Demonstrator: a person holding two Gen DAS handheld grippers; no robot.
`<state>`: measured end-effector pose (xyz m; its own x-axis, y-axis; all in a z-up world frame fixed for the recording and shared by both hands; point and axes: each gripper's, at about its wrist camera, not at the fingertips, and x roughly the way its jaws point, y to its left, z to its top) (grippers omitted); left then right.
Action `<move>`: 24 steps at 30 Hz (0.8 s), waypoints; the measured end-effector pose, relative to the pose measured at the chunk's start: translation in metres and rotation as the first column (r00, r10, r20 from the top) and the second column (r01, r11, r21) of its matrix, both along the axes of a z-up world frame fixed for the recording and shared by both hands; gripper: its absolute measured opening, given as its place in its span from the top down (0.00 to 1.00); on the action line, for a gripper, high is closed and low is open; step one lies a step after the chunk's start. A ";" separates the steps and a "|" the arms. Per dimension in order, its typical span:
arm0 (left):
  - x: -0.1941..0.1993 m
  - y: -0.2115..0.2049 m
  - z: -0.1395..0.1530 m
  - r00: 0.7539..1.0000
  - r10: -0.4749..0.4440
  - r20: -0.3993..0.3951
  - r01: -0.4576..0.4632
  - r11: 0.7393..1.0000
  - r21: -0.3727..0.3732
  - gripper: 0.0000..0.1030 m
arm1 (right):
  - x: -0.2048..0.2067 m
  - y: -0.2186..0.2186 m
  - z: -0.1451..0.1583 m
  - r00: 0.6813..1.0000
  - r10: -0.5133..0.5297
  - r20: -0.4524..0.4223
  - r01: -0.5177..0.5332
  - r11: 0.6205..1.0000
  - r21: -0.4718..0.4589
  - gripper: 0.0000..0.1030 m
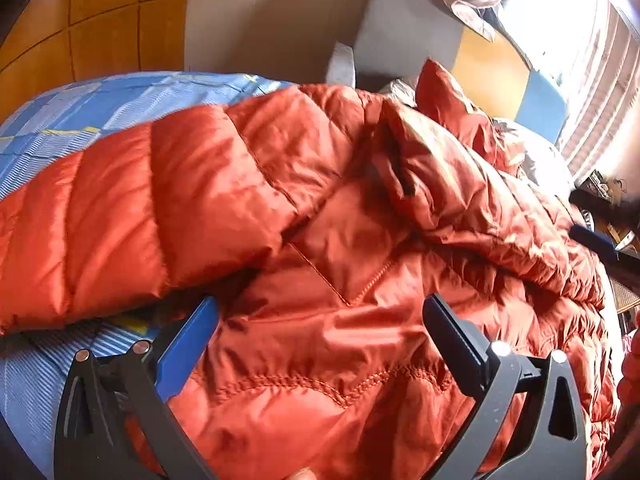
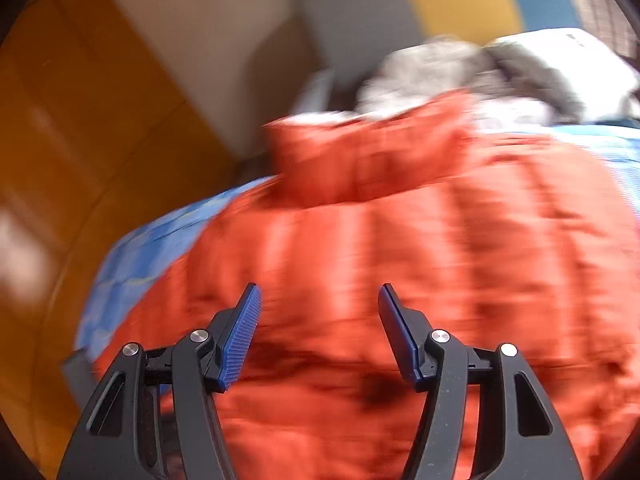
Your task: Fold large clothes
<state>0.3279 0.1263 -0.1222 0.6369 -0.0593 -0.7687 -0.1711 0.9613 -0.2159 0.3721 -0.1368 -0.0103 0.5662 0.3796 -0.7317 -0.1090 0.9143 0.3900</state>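
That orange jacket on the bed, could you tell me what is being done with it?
A person is folding the puffy orange jacket, which lies spread over a blue checked bedsheet. The left tool is open, its fingers either side of a stretch of the fabric near a seam. The right tool is open above the jacket with nothing between its fingers; its view is blurred.

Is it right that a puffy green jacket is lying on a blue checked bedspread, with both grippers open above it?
Not quite: the jacket is orange-red, not green, as the left wrist view shows clearly. The rest holds: it lies on the blue checked bedspread, and both the left gripper and the right gripper are open with nothing pinched between them.
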 end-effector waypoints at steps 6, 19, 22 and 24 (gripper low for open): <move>0.004 -0.009 0.020 0.999 -0.015 0.046 0.013 0.999 0.050 0.02 | -0.009 -0.090 -0.012 0.967 -0.253 0.017 0.254 0.966 -0.053 0.41; 0.044 -0.023 0.033 0.999 -0.036 0.027 0.039 0.993 -0.115 0.42 | -0.010 -0.121 -0.039 0.964 -0.266 0.009 0.265 0.953 -0.148 0.41; 0.052 -0.031 0.026 0.998 -0.066 0.008 0.067 0.990 -0.127 0.81 | -0.010 -0.116 -0.046 0.969 -0.248 0.004 0.245 0.953 -0.178 0.41; 0.053 -0.034 0.025 0.997 -0.074 0.032 0.078 0.989 -0.122 0.94 | -0.009 -0.113 -0.051 0.970 -0.244 0.005 0.240 0.952 -0.190 0.41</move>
